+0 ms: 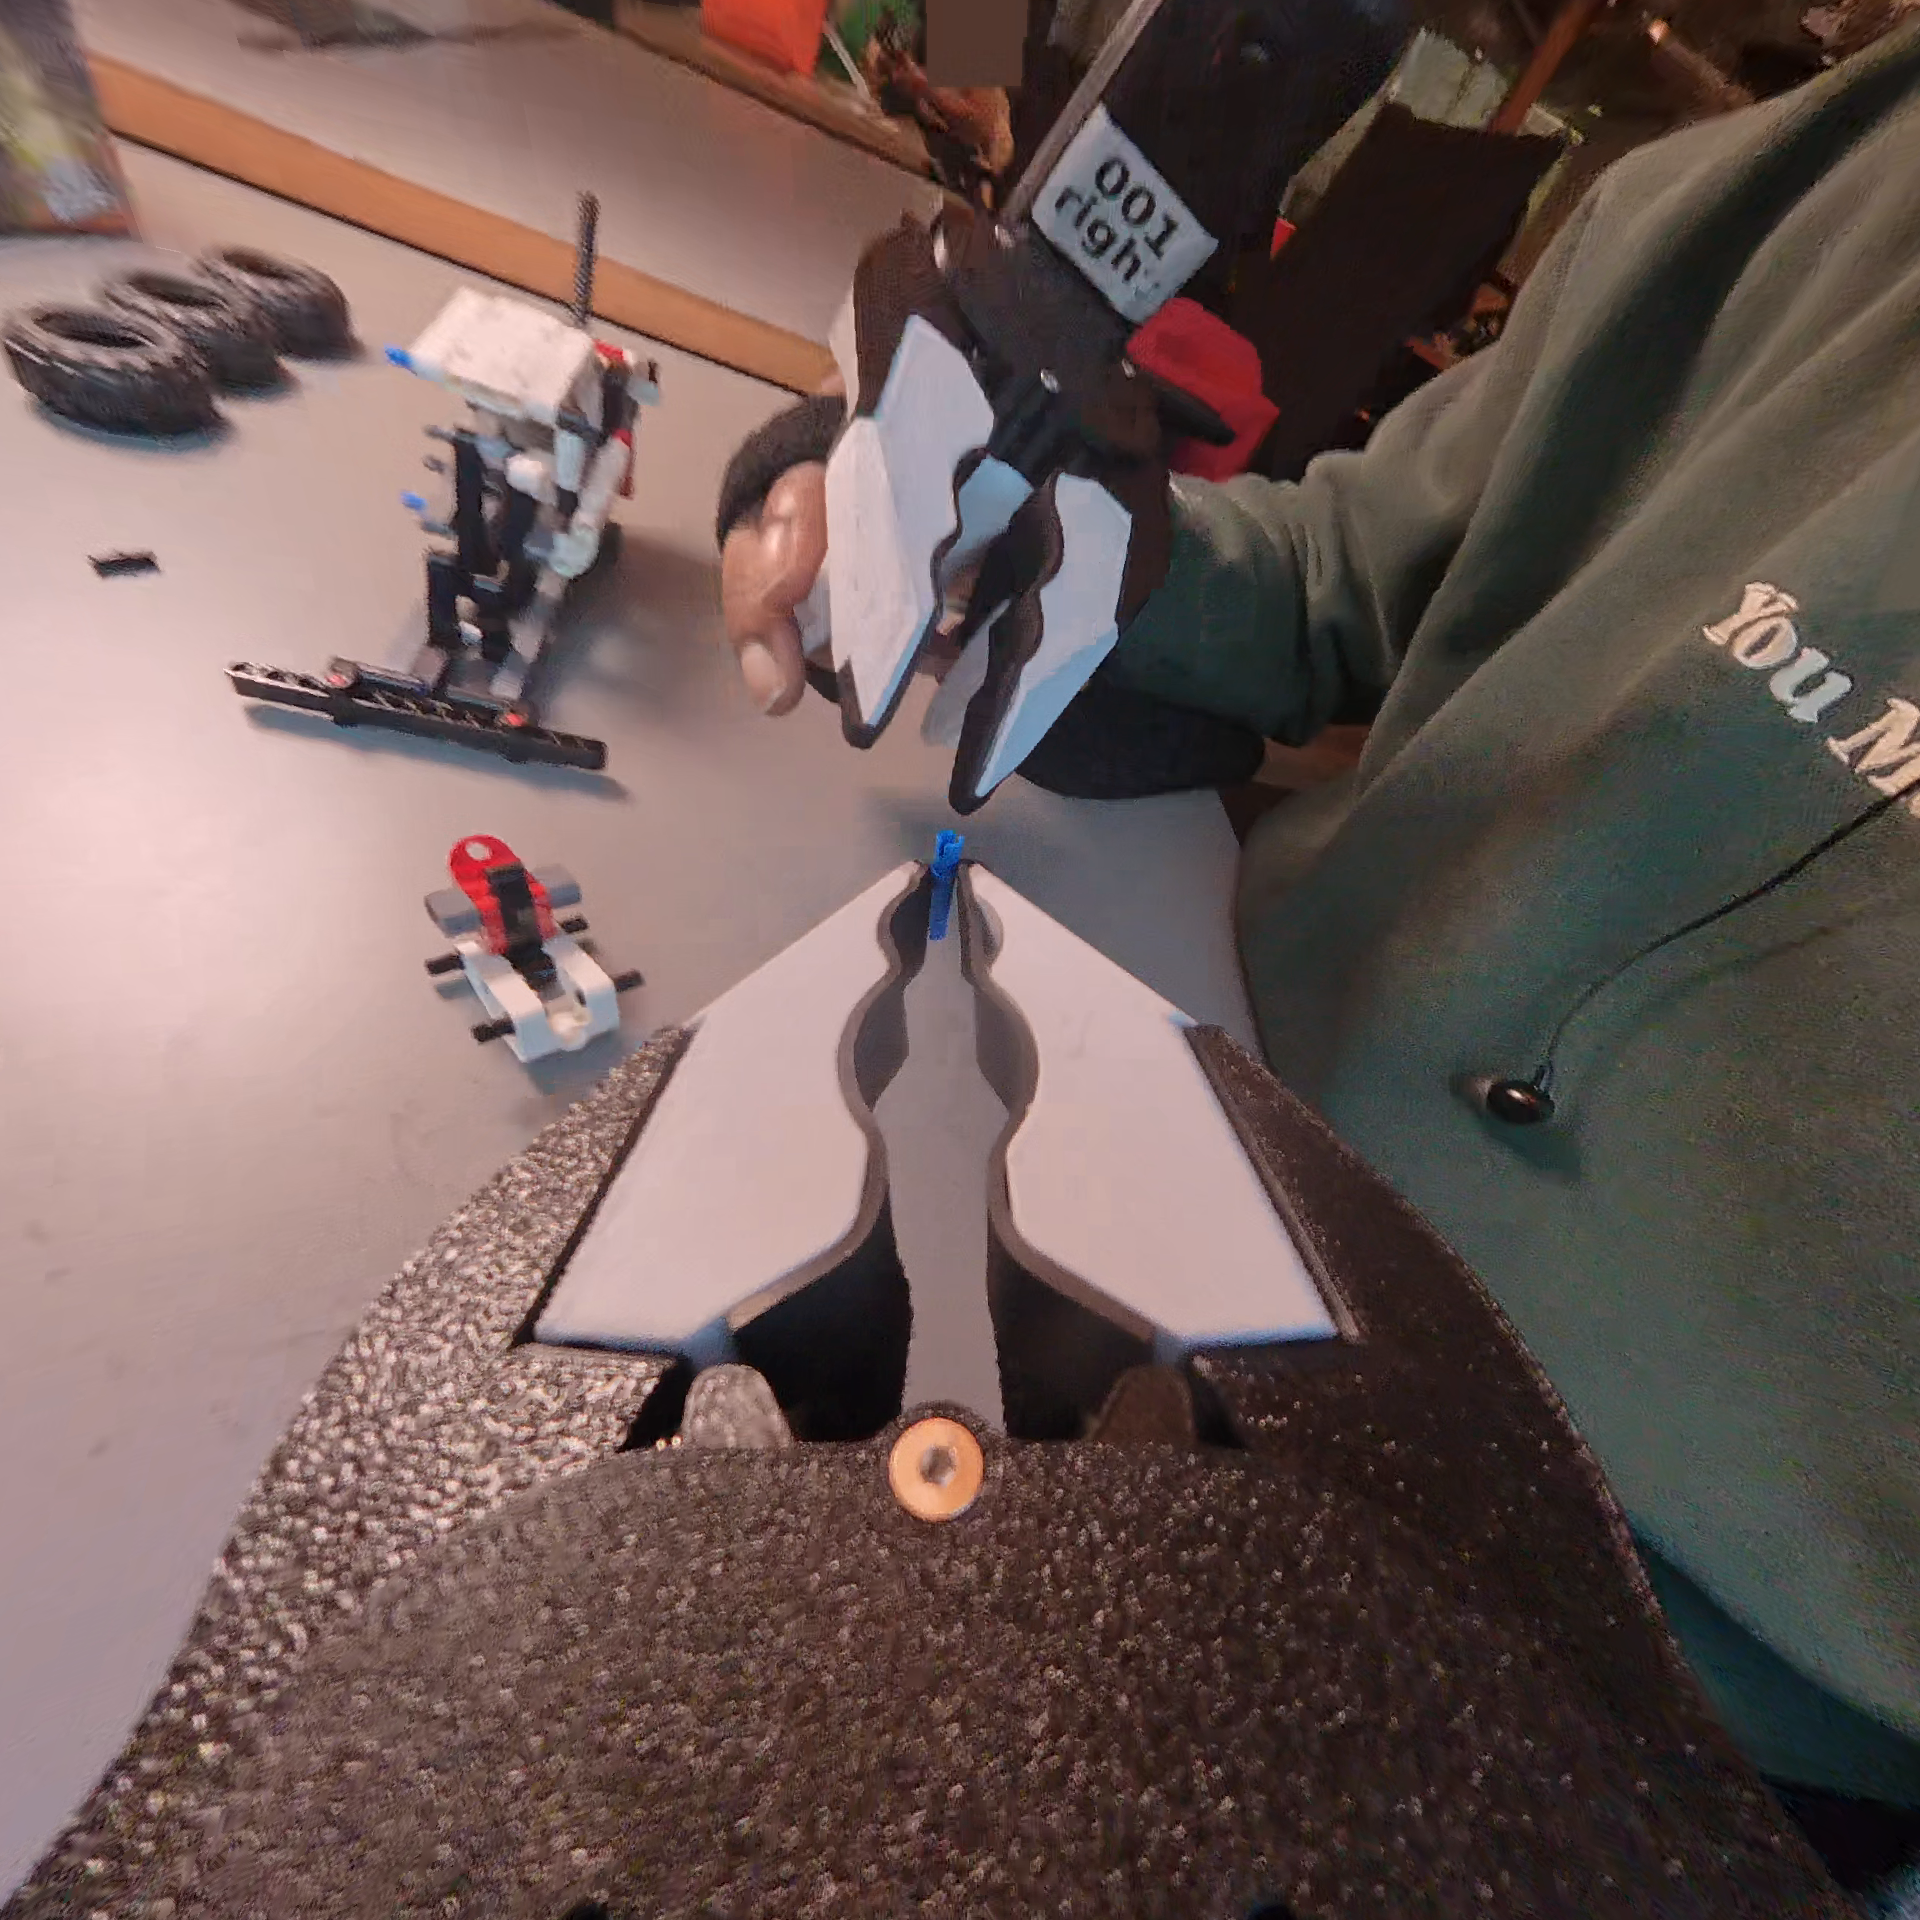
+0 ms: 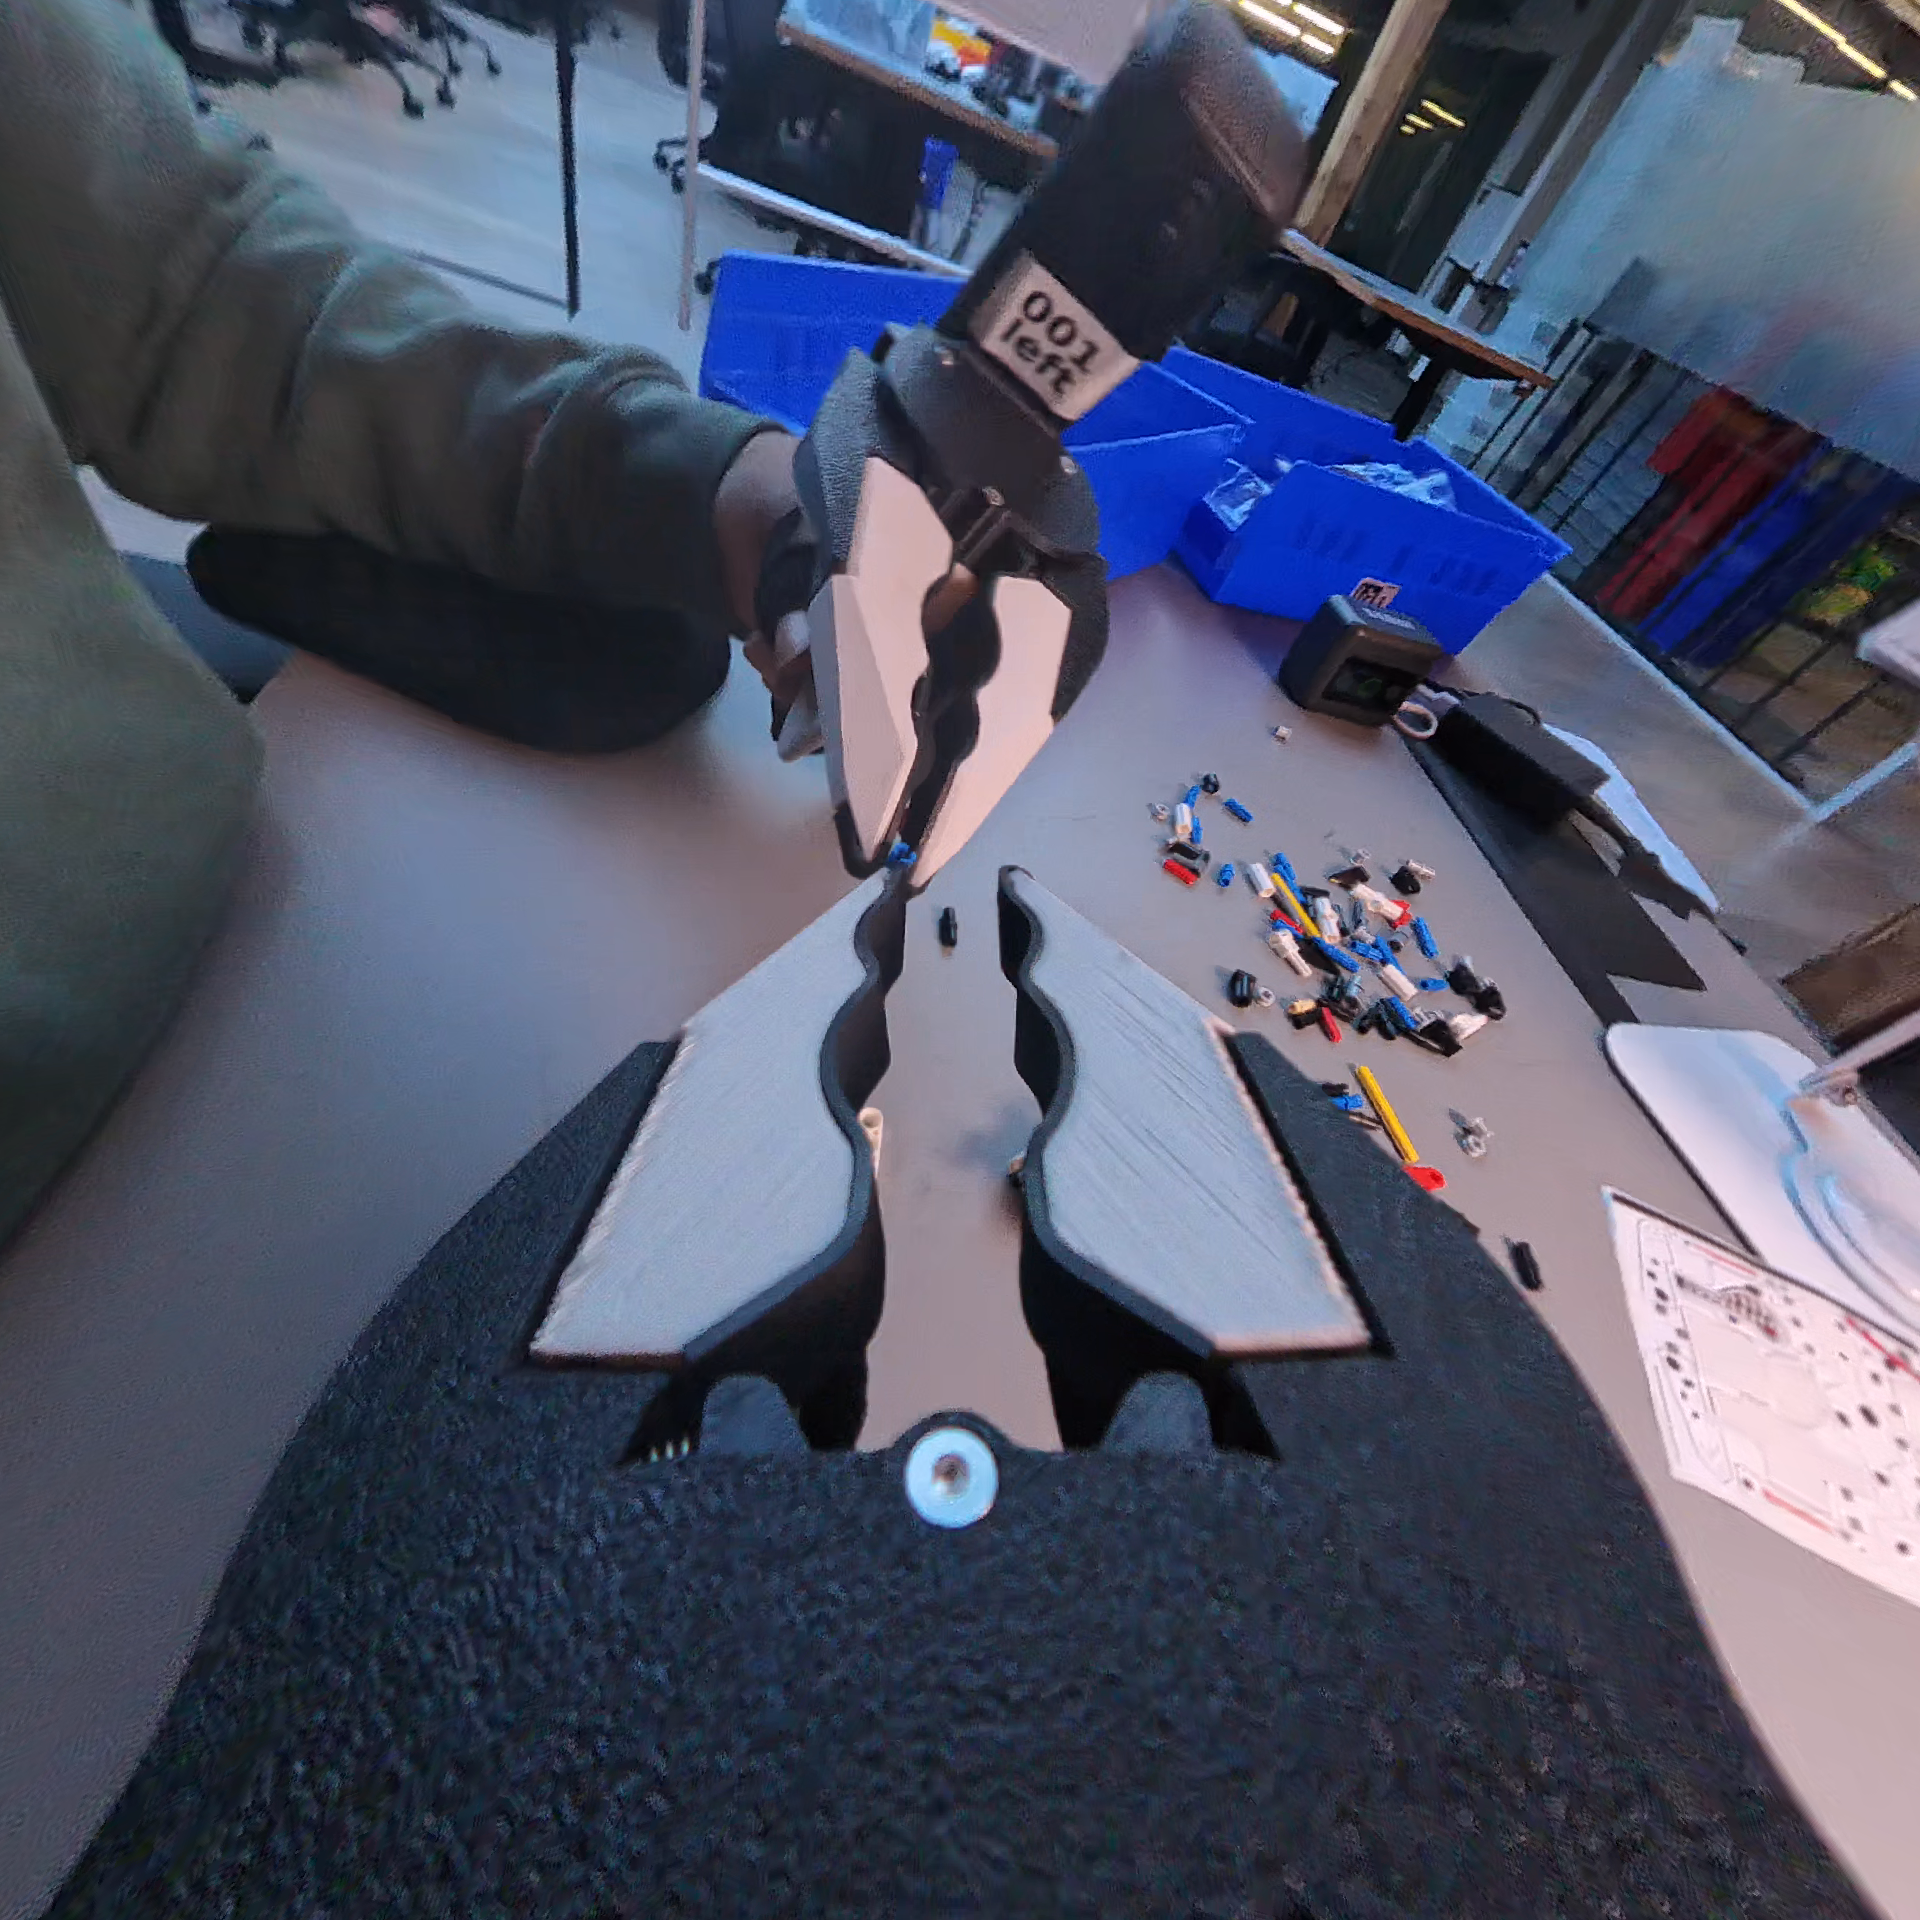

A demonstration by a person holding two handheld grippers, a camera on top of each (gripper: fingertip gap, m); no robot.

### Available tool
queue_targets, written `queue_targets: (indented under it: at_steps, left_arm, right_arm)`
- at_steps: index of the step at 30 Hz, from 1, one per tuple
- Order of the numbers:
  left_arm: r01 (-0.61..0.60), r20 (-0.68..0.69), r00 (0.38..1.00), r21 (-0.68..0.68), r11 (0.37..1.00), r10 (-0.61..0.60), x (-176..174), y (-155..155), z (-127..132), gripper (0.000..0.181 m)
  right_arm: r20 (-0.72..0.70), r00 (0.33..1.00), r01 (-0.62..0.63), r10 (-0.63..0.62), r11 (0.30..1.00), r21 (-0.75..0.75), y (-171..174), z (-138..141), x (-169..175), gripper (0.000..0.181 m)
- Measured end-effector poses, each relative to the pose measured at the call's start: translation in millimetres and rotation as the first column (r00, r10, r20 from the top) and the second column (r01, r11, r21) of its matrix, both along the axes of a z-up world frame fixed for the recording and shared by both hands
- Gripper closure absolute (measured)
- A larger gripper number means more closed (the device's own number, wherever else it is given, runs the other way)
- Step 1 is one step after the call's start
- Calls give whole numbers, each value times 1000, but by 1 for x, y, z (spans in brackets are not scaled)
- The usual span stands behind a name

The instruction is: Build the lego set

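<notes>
Your left hand-held gripper (image 1: 943,883) is closed at the tips on a small blue pin (image 1: 944,875), which stands upright between the tips with its top just clear of them; the pin is held above the grey tabletop (image 1: 208,1143). Your right hand-held gripper (image 2: 948,883) is parted by a narrow gap and holds nothing; in the left wrist view it hangs tips-down just beyond the pin, near it but apart. In the right wrist view the left unit's tips sit just beside the right unit's left finger (image 2: 727,1164), the blue pin (image 2: 900,855) showing at their point.

On the tabletop, left wrist view: a small red, white and grey sub-assembly (image 1: 525,961) lies near left; a taller white and black partial build (image 1: 520,488) stands farther off on a black beam; three black tyres (image 1: 171,332) lie far left, close together; one small black piece (image 1: 123,562) lies apart.

Right wrist view: a scatter of loose small parts (image 2: 1340,935) lies to the right; a printed instruction sheet (image 2: 1766,1382) lies near right; blue bins (image 2: 1351,530) stand at the far side.
</notes>
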State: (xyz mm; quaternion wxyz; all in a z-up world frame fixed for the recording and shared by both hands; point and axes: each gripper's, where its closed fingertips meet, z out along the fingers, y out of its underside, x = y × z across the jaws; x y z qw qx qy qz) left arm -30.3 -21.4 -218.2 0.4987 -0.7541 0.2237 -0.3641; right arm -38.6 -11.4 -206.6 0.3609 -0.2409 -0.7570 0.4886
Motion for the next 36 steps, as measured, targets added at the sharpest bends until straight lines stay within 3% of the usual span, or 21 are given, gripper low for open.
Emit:
queue_targets:
  at_steps: [5,9,16,30,36]
  left_arm:
    - [150,30,989,-111,983,-147,21,-14,-17,177]
    - [188,130,977,-139,972,-170,22,-18,-11,177]
    - [239,151,966,-201,950,-211,29,-24,-19,177]
    - [240,297,936,-143,960,-190,18,-23,3,181]
    - [172,227,964,-132,976,-139,11,-18,-1,160]
  right_arm:
    - [0,995,-95,98,971,218,-22,-19,15,165]
    - [-11,992,-120,126,966,231,-28,-16,20,169]
    - [26,986,-166,165,952,259,-38,-26,25,170]
    - [18,990,-142,141,982,121,-30,-9,22,178]
    - [-8,994,-112,113,991,66,-21,2,20,178]
